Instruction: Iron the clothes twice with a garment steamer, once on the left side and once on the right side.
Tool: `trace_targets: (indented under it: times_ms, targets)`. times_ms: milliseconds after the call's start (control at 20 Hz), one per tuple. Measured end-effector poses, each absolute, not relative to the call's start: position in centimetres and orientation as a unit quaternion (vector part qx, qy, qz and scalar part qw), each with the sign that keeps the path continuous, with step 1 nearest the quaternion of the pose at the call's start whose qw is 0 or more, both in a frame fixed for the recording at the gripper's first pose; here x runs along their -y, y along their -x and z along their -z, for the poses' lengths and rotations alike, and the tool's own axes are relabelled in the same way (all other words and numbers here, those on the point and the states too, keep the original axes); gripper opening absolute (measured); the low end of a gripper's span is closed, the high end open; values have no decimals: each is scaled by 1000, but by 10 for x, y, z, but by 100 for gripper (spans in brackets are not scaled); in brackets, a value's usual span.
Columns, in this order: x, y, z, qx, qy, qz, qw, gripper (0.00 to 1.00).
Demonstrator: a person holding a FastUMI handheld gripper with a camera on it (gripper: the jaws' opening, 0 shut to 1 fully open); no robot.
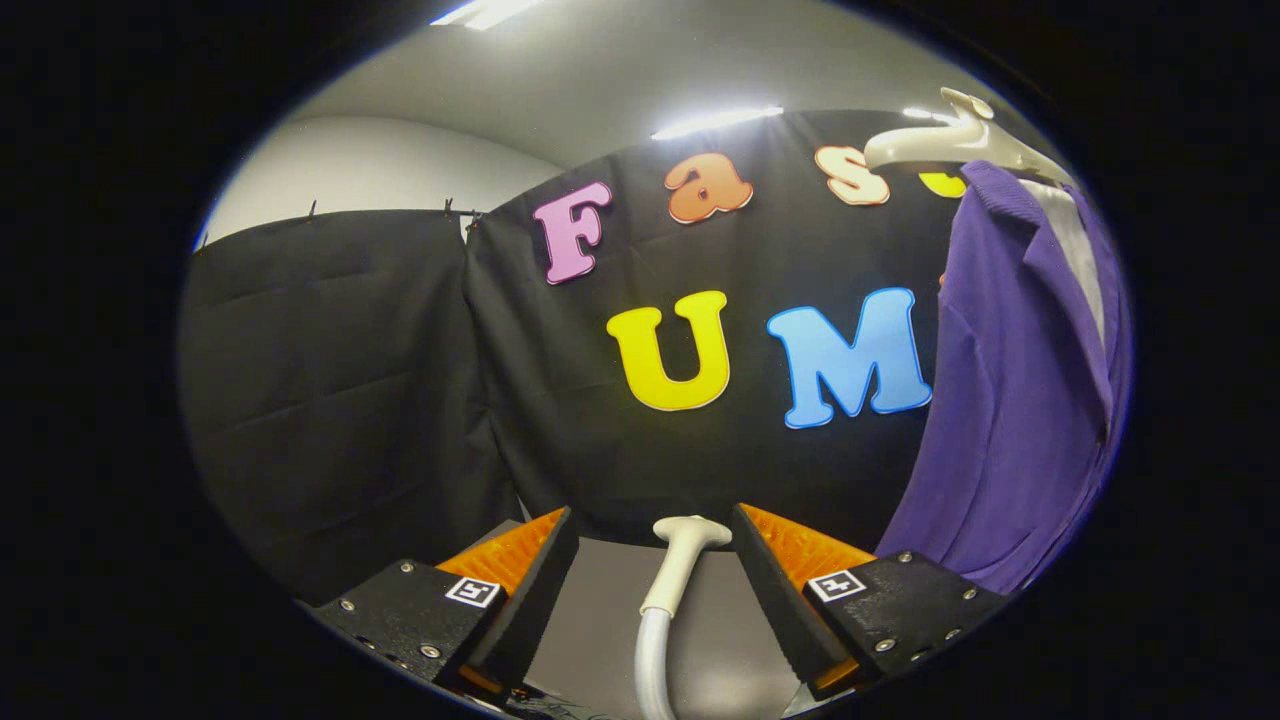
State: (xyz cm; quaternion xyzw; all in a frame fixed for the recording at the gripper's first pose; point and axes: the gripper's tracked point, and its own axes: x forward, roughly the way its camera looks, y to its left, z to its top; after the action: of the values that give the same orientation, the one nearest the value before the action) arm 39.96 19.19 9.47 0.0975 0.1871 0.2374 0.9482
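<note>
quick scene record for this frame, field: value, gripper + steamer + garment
gripper: open, fingers apart, touching nothing
steamer head: white, upright on its hose, between the fingers, not gripped
hose: white, runs down from the head
garment: purple, hanging beyond the right finger, apart from the steamer
hanger: white, at the garment's top
surface: grey, under the steamer
task state: steamer not yet picked up

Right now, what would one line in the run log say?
gripper: open, fingers either side of white steamer head, not touching | purple garment: hanging on white hanger, beyond the right finger | ironing: not started
</note>
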Motion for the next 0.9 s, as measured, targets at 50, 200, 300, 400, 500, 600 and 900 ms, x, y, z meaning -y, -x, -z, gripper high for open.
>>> trace_targets:
  times_ms: [50, 200, 300, 400, 500, 600, 900]
  targets:
    - [-198, -410, -88, -198, -100, -238, 946, 95]
    - [-211, -437, -68, -229, -93, -240, 939, 96]
    - [-220, -454, -49, -256, -92, -239, 932, 95]
    - [-227, -468, -28, -288, -95, -236, 923, 96]
    - [-236, -480, -7, -318, -99, -238, 912, 95]
    - [-245, -487, 14, -349, -102, -241, 900, 96]
    - [-250, -503, 65, -415, -98, -228, 875, 95]
